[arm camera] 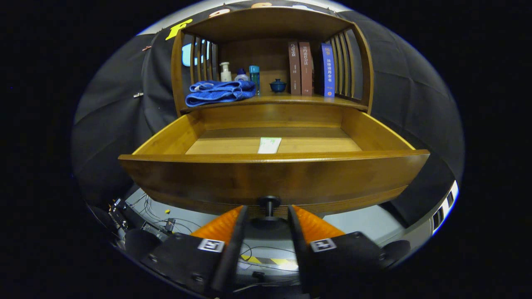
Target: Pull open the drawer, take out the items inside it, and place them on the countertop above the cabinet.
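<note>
The wooden drawer (274, 178) stands pulled far out of the cabinet, its front panel just ahead of my fingers. Its dark round knob (269, 204) sits between my fingertips, with a gap on each side. My gripper (268, 211) is open around the knob and presses on nothing. Inside the drawer a flat white packet (269, 145) with a green end lies on the bottom near the middle. The countertop (286, 99) is directly above the drawer's back.
On the countertop a folded blue towel (219, 91) lies at the left, with three small bottles (240, 74) behind it, a dark blue lidded pot (277, 85) in the middle and three upright books (311, 68) at the right. Cables and equipment (141, 220) lie on the floor below.
</note>
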Action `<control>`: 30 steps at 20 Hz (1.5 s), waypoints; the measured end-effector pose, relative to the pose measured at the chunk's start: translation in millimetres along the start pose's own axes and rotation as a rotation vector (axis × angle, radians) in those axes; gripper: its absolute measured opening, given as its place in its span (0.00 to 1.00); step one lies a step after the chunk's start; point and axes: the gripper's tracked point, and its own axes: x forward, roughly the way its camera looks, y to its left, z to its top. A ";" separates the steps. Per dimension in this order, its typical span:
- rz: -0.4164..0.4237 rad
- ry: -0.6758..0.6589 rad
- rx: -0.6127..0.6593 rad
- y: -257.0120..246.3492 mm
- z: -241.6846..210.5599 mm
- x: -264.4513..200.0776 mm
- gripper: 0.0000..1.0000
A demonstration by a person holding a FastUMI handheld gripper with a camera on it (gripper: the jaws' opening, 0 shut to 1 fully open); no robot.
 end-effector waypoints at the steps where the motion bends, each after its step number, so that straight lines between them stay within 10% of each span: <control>1: -0.008 -0.016 0.011 -0.5 4.8 -7.9 0.82; 2: -0.008 -0.023 0.030 1.2 10.0 -15.5 1.00; 13: 0.028 0.038 0.090 18.6 140.8 32.0 1.00; 30: -0.015 0.658 0.078 11.9 52.2 171.1 0.99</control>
